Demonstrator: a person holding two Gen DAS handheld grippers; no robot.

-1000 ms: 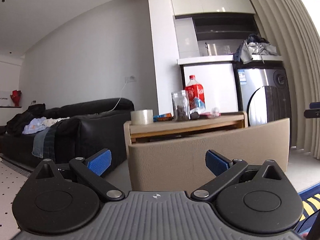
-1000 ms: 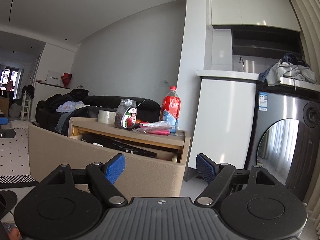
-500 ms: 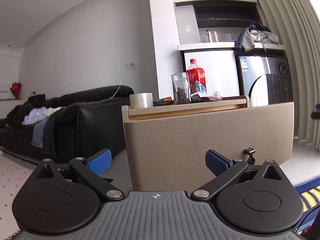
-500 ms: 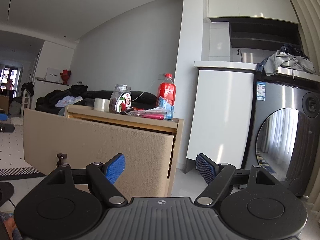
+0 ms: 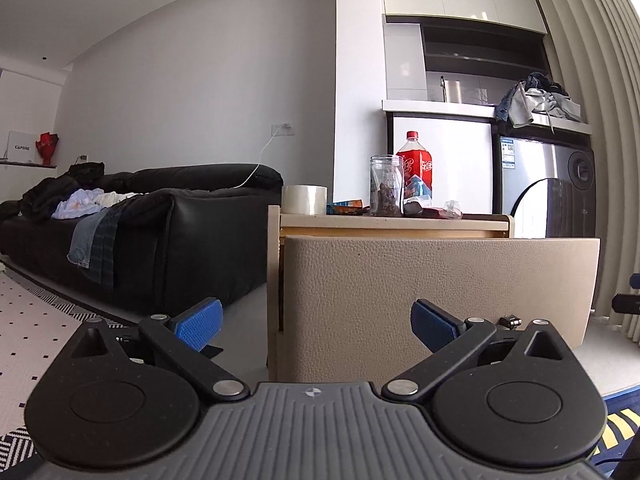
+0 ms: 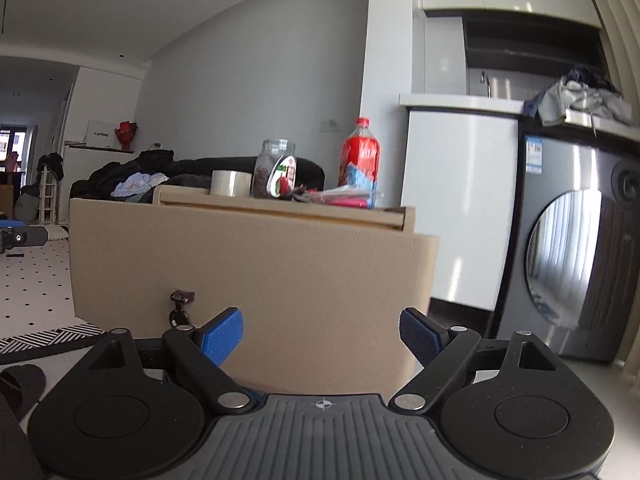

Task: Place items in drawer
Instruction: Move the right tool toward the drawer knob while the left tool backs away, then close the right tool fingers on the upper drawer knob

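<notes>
Beige, pebbled leather-look facing covers the drawer front [image 5: 436,300], which is seen straight ahead of the left tongs [image 5: 316,322] and fills the space beyond their blue pads [image 5: 199,323]; both pads are spread wide apart with nothing held between them. The drawer front stands slightly forward of the cabinet body [image 5: 273,280], a thin gap being visible at its left edge. A small dark handle [image 5: 510,321] is seen low on the front, just beyond the right-hand pad. On the surface [image 5: 392,219] above the tongs, a roll of clear tape [image 5: 304,199] is set to the left, a glass jar [image 5: 386,186] with dark contents stands near the middle, and a red cola bottle [image 5: 416,168] rises just behind the jar; flat packets lie beside them. A black sofa [image 5: 160,220] strewn with clothes is seen far to the left of the tongs. In the right wrist view, the right tongs [image 6: 322,336] are likewise held wide open and empty before the same drawer front [image 6: 256,280], with the handle [image 6: 181,300] just beyond and above the left-hand pad. The tape [image 6: 230,183], jar [image 6: 276,170] and bottle [image 6: 358,156] are seen above on the surface, and a washing machine [image 6: 576,248] stands off to the right of the tongs. A dark slipper [image 6: 18,384] lies on the floor at the lower left.
</notes>
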